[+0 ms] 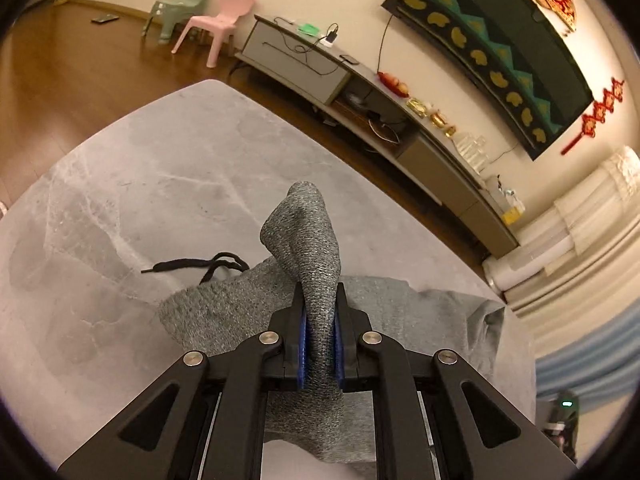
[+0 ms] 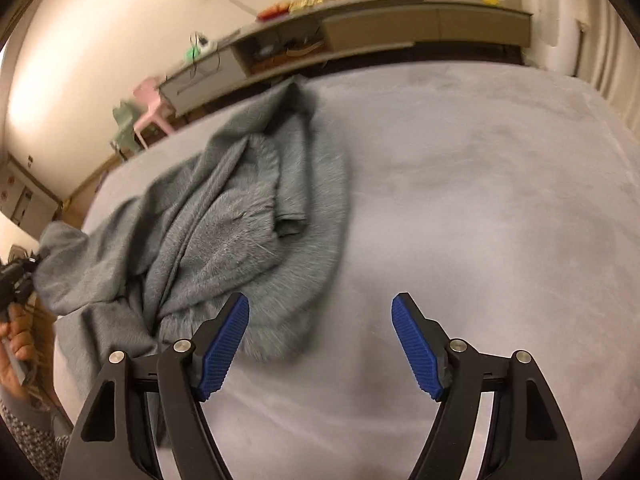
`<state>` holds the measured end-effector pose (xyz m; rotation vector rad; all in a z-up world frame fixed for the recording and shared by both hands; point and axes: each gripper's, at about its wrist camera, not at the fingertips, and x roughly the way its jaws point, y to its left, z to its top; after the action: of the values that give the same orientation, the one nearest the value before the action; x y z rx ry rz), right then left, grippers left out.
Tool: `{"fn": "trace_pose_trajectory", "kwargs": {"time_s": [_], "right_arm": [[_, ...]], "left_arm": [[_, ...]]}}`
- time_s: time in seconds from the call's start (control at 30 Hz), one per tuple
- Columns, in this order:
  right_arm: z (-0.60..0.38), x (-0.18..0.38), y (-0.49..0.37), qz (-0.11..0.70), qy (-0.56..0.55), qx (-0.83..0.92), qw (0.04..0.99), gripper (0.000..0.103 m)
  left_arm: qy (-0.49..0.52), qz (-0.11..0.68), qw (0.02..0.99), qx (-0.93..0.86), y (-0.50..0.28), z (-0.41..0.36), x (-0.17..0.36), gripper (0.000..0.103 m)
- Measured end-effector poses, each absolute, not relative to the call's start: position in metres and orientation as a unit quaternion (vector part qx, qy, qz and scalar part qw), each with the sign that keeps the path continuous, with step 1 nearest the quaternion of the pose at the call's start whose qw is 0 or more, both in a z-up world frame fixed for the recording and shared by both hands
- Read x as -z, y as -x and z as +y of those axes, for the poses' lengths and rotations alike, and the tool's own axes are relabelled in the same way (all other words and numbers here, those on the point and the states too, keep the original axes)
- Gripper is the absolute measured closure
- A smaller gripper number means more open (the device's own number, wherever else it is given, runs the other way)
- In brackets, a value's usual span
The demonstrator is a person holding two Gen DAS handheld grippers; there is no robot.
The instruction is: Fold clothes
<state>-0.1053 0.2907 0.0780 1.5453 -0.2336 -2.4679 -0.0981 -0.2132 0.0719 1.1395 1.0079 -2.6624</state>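
A grey knitted garment (image 2: 224, 216) lies crumpled on the left part of the grey table (image 2: 480, 184). My left gripper (image 1: 319, 344) is shut on a fold of the garment (image 1: 308, 240), which stands up between the blue pads. A black drawstring (image 1: 200, 266) trails from the garment onto the table (image 1: 120, 208). My right gripper (image 2: 320, 344) is open and empty above the table, its left pad just over the garment's near edge. The left gripper (image 2: 14, 280) shows at the far left of the right wrist view, holding the garment's corner.
A long low TV cabinet (image 1: 360, 92) with small items stands past the table's far edge, under a wall TV (image 1: 500, 48). Pink (image 1: 216, 20) and green (image 1: 180, 6) small chairs stand on the wood floor. Curtains (image 1: 580, 240) hang at the right.
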Motion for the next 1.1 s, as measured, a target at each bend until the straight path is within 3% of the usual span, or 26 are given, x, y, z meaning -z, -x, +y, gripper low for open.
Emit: {"fn": "trace_pose_trajectory", "kwargs": {"time_s": [0.03,0.1,0.2,0.3,0.4,0.47,0.57,0.63,0.67,0.77,0.83,0.97,1.03,1.1], "right_arm": [[0.279,-0.070,0.111,-0.061,-0.535,0.835,0.112,0.031],[0.257,-0.060,0.119,-0.016,-0.538,0.836,0.111,0.086],[0.241,-0.065,0.129,0.047,-0.538,0.833,0.121,0.097],[0.247,-0.110,0.136,0.139,-0.477,0.865,0.066,0.098],[0.268,-0.200,0.112,0.300,-0.272,0.906,-0.125,0.098],[0.294,-0.226,0.106,0.331,-0.219,0.895,-0.206,0.098],[0.350,-0.203,0.129,0.293,-0.328,0.869,-0.226,0.097],[0.401,-0.156,0.141,0.189,-0.471,0.841,-0.189,0.094],[0.413,-0.144,0.133,0.146,-0.491,0.841,-0.174,0.089],[0.426,-0.120,0.088,0.044,-0.495,0.858,-0.132,0.061],[0.405,-0.107,0.063,-0.009,-0.502,0.862,-0.067,0.060],[0.345,-0.089,0.051,-0.017,-0.526,0.849,0.047,0.055],[0.313,-0.094,0.060,0.006,-0.512,0.857,0.066,0.051],[0.292,-0.098,0.072,0.019,-0.499,0.863,0.080,0.042]], "left_arm": [[-0.368,0.337,0.036,0.866,0.100,-0.220,-0.071,0.093],[-0.353,0.366,0.035,0.860,0.100,-0.235,-0.071,0.093],[-0.331,0.400,0.037,0.854,0.097,-0.258,-0.074,0.093],[-0.305,0.426,0.051,0.850,0.088,-0.282,-0.082,0.093],[-0.279,0.443,0.065,0.850,0.074,-0.303,-0.091,0.093],[-0.289,0.433,0.067,0.851,0.075,-0.304,-0.092,0.093],[-0.328,0.414,0.057,0.847,0.088,-0.289,-0.079,0.093],[-0.355,0.402,0.042,0.843,0.097,-0.278,-0.070,0.093],[-0.363,0.394,0.036,0.844,0.100,-0.270,-0.068,0.093],[-0.370,0.359,0.020,0.857,0.102,-0.247,-0.075,0.093],[-0.366,0.342,0.015,0.866,0.101,-0.238,-0.081,0.093],[-0.336,0.340,0.007,0.878,0.095,-0.233,-0.093,0.093],[-0.277,0.353,0.005,0.893,0.078,-0.241,-0.111,0.093],[-0.184,0.375,0.006,0.908,0.054,-0.259,-0.136,0.093]]}}
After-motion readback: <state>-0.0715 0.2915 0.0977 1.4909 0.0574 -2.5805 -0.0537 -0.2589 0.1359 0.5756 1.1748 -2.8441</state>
